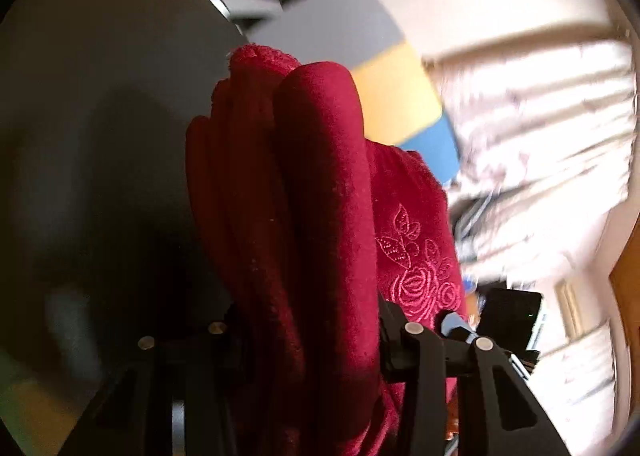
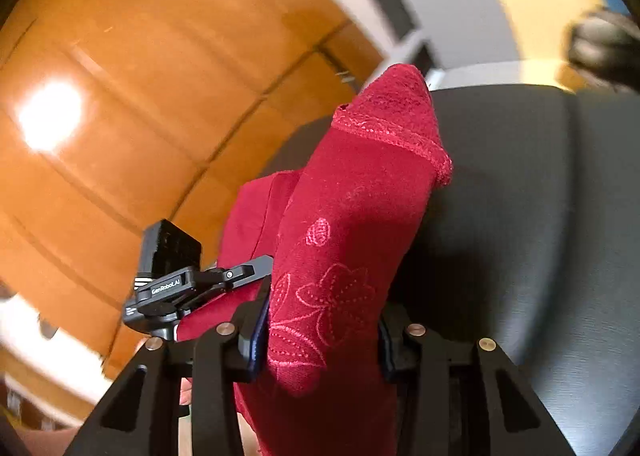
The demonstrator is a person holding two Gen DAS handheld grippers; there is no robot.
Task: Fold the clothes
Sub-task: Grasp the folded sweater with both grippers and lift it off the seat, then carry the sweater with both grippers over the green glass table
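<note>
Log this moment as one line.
task: fold clothes | left gripper: shut on red garment | right gripper: shut on red garment | garment bunched, over dark table

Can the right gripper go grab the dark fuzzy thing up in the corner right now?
Probably not yet. The right gripper is shut on the red garment, so its jaws are full. The dark fuzzy thing sits beyond the far edge of the grey table, apart from the cloth; it would need to let go first.
</note>
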